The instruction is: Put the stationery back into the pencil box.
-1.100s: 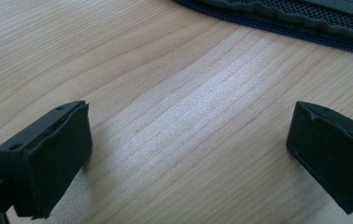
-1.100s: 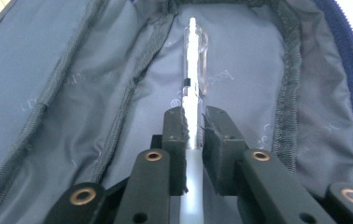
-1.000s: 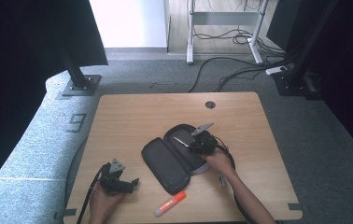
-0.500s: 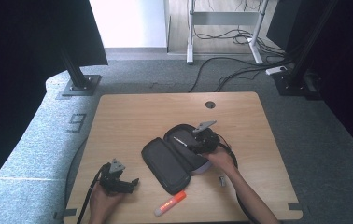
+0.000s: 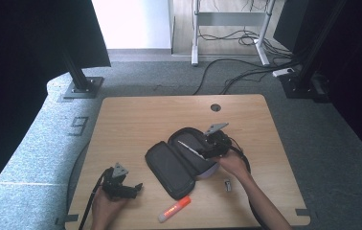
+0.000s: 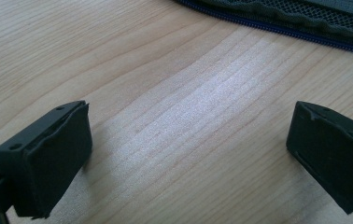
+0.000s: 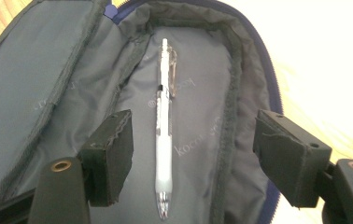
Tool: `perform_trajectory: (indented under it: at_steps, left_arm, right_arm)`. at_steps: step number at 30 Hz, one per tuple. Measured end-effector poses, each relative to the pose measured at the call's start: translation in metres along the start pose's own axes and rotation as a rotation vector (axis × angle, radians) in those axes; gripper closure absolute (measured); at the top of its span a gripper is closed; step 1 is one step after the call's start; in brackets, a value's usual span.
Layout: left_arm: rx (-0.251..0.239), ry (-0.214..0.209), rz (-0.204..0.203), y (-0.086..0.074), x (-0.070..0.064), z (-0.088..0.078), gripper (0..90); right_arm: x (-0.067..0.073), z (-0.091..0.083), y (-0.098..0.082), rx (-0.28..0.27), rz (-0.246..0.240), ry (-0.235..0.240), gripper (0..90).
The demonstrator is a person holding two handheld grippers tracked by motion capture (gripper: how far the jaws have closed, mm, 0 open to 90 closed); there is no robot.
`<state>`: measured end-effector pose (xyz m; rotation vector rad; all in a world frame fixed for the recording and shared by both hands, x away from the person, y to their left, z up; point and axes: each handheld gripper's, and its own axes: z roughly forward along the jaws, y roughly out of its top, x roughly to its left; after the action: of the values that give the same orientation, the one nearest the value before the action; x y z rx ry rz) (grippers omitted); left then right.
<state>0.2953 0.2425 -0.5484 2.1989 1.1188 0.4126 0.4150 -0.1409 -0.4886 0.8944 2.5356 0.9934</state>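
A black zip pencil case [image 5: 169,167] lies open in the middle of the wooden table [image 5: 136,124]. A clear-and-white pen [image 7: 164,140] rests on the grey lining of its right half [image 7: 198,93], seen from above as a pale sliver [image 5: 188,147]. My right gripper [image 7: 193,149] hovers just over the pen; its jaws have just been opening and stand wide on either side of it, with neither pad touching. From above, the right gripper [image 5: 203,152] sits over the case. My left gripper [image 5: 133,188] rests open near the front left, with bare wood between its jaws [image 6: 184,158].
An orange glue stick [image 5: 175,209] lies at the front edge below the case. A small dark-and-silver object [image 5: 227,184] sits right of the case by my right forearm. A cable hole [image 5: 216,107] marks the table's far side. The case's zipped edge [image 6: 305,18] lies ahead of the left gripper.
The right gripper has lifted slightly over the case and its jaws have spread; the pen now lies free on the lining. The left hand has not moved.
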Motion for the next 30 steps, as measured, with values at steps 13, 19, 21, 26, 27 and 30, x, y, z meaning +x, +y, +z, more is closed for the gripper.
perform_trajectory:
  at_steps: [13,19,21,26,27,30]
  left_arm:
    - [-0.003,0.0,-0.003,0.0,0.0,0.0,0.1]
    - [0.0,0.0,0.0,0.0,0.0,0.0,0.1]
    - [0.0,0.0,0.0,0.0,0.0,0.0,0.1]
    - [0.0,0.0,0.0,0.0,0.0,0.0,0.1]
    - [0.0,0.0,0.0,0.0,0.0,0.0,0.1]
    - [0.0,0.0,-0.001,0.0,0.0,0.0,0.1]
  right_arm:
    - [0.0,-0.021,-0.008,-0.014,-0.008,-0.03,28.3]
    - [0.002,-0.031,-0.015,-0.021,-0.009,-0.03,28.4]
    - [0.002,-0.034,-0.017,-0.027,-0.005,-0.032,28.4]
    - [0.002,-0.042,-0.025,-0.037,0.002,-0.035,28.4]
    - [0.002,-0.042,-0.025,-0.037,0.002,-0.035,28.4]
    - [0.001,-0.047,-0.029,-0.042,0.008,-0.038,28.4]
